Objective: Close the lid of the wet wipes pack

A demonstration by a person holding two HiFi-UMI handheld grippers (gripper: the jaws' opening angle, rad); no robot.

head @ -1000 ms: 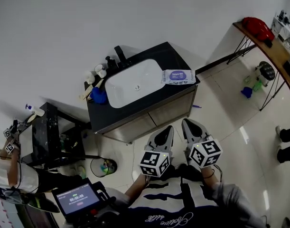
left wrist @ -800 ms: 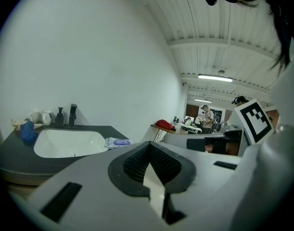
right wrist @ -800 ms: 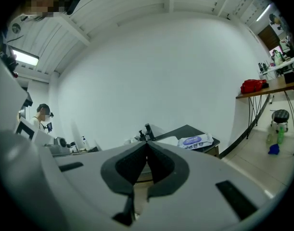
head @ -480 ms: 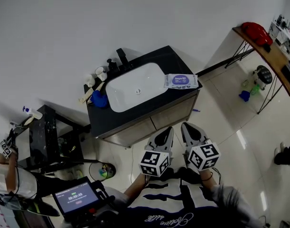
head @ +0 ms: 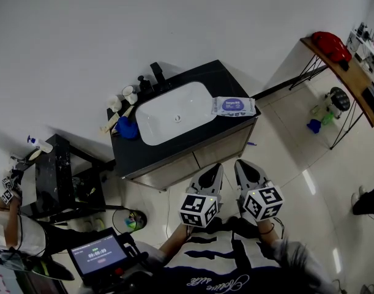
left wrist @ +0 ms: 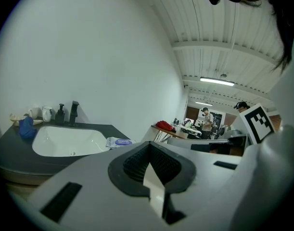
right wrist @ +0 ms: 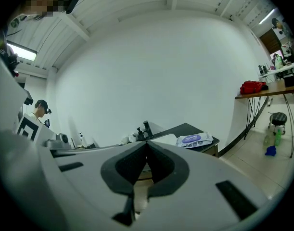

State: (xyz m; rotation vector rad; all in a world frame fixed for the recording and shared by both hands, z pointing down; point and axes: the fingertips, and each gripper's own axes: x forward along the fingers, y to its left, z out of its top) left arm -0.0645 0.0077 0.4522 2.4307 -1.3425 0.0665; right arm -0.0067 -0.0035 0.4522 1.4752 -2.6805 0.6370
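The wet wipes pack (head: 234, 106), white with a purple label, lies flat on the right end of the dark vanity counter (head: 223, 77), beside the white sink basin (head: 174, 112). It also shows small in the left gripper view as the pack (left wrist: 119, 142) and in the right gripper view as the pack (right wrist: 195, 139). I cannot tell how its lid stands. My left gripper (head: 215, 169) and right gripper (head: 243, 163) are held side by side close to my body, well short of the vanity. Both have their jaws shut with nothing between them.
A black faucet (head: 157, 72), cups and a soap bottle (head: 127, 92) and a blue cloth (head: 127, 127) crowd the counter's left back. A black side stand (head: 58, 170) is at the left, a wooden table (head: 346, 66) with a red bag at the right. A person's arm (head: 12, 222) shows far left.
The view has shifted slightly; the vanity sits a touch lower and to the right. Both grippers stay shut near my body. The person at right has moved mostly out of view.
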